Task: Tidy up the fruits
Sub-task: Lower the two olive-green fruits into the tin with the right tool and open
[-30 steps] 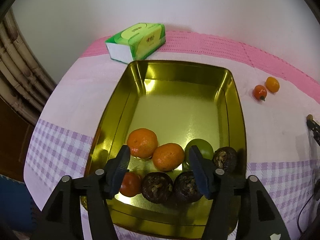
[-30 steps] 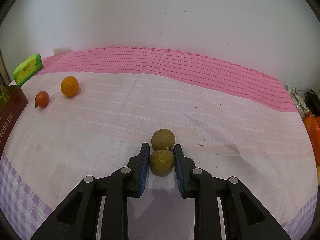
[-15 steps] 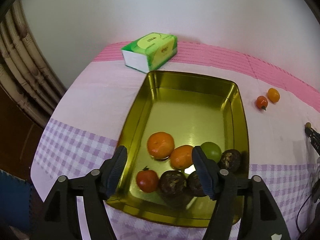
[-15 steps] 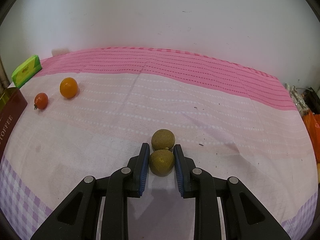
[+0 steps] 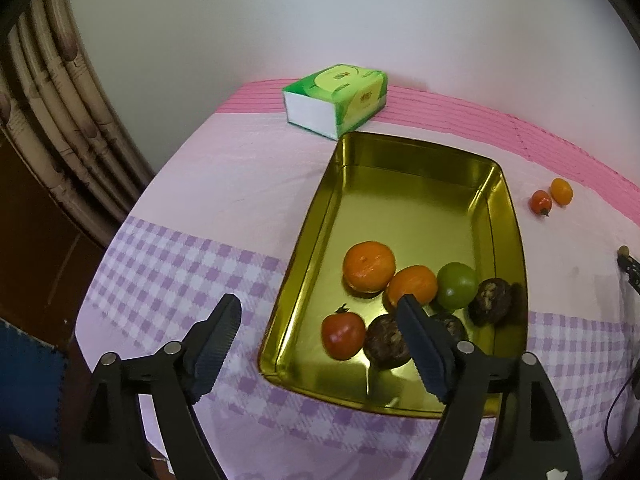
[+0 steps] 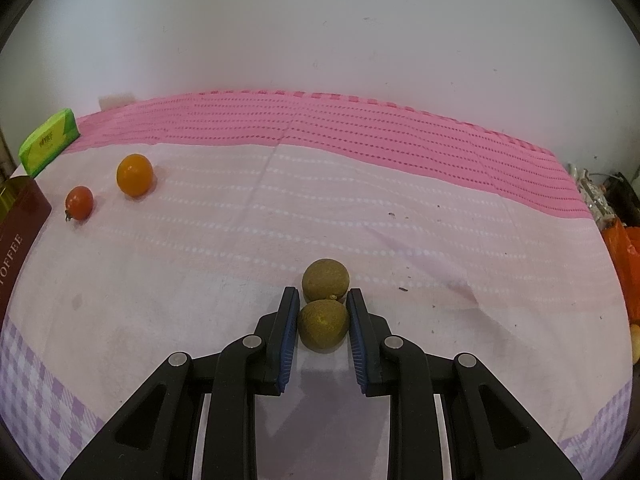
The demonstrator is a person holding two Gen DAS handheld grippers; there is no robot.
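A gold tin tray [image 5: 400, 208] holds two oranges [image 5: 369, 267], a green fruit [image 5: 457, 286], a red tomato [image 5: 343, 336] and dark brown fruits [image 5: 385, 344] at its near end. My left gripper [image 5: 320, 334] is open and empty, above the tray's near left corner. My right gripper [image 6: 323, 322] is shut on a brownish-green round fruit [image 6: 322, 329] resting on the cloth; a second like fruit [image 6: 325, 279] touches it just beyond. A small tomato [image 6: 79, 202] and a small orange fruit [image 6: 134, 174] lie far left; both show in the left wrist view [image 5: 541, 201].
A green tissue box [image 5: 337, 98] stands behind the tray by the wall. The table's left edge drops off beside bamboo poles [image 5: 60, 92]. Orange packets [image 6: 624, 256] and clutter sit at the table's right edge. The tray's brown outer wall [image 6: 16, 232] is at far left.
My left gripper has pulled back, up and to the left, away from the tray's fruits, staying open. My right gripper has stayed shut on the fruit without moving.
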